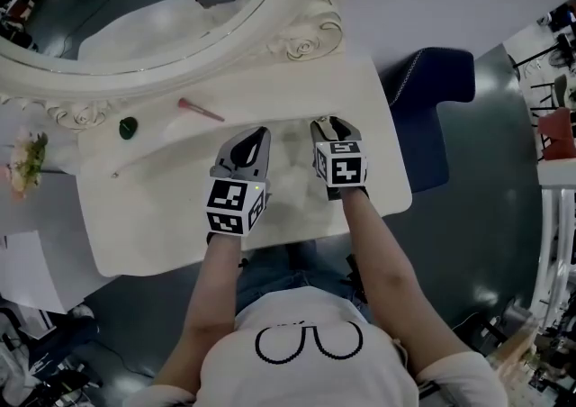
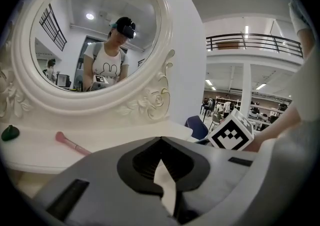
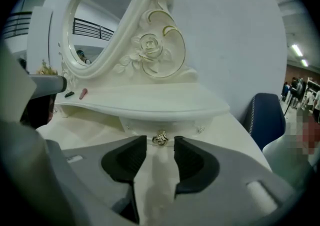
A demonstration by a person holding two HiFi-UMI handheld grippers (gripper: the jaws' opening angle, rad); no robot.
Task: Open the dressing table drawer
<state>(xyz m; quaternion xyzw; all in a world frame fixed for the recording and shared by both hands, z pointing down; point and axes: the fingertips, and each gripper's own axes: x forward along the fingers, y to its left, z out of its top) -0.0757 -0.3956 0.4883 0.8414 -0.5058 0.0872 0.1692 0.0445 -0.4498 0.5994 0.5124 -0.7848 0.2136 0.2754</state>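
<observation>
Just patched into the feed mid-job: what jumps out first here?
The ornate white oval mirror dominates, at the back of the dressing table. In the right gripper view, the gold drawer knob sits just ahead of the right gripper, whose jaws stand open. A pink brush lies on the shelf below the mirror.

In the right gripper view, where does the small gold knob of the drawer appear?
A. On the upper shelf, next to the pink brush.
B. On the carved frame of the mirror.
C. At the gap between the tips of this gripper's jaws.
C: the gold knob sits on the drawer front, in line with the gap between the parted jaw tips of the right gripper.
</observation>
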